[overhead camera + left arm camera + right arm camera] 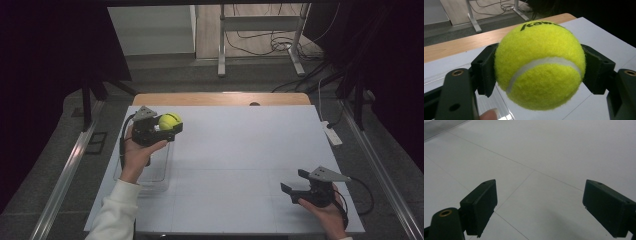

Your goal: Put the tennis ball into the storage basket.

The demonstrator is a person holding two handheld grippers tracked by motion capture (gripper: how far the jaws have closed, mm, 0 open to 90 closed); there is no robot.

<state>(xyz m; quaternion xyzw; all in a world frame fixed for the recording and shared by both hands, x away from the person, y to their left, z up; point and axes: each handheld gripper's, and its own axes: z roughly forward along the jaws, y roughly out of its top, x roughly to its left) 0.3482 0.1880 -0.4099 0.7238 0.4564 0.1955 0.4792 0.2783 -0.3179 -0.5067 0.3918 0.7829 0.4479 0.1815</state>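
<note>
Black jaws on the right gripper [296, 186] sit wide apart with nothing between them, hovering low over the near right part of the white table [240, 165], so that hand looks idle to me. Further out on the left there's a clear plastic bin [150, 172], and as far as I can tell it's empty. Just past its far end, the left gripper [172, 125] is clamped on the yellow tennis ball [169, 121], held up off the table with a jaw pressed on each side. So my read: the grab is done, and if the ball is headed for that bin, the drop is what's left.
</note>
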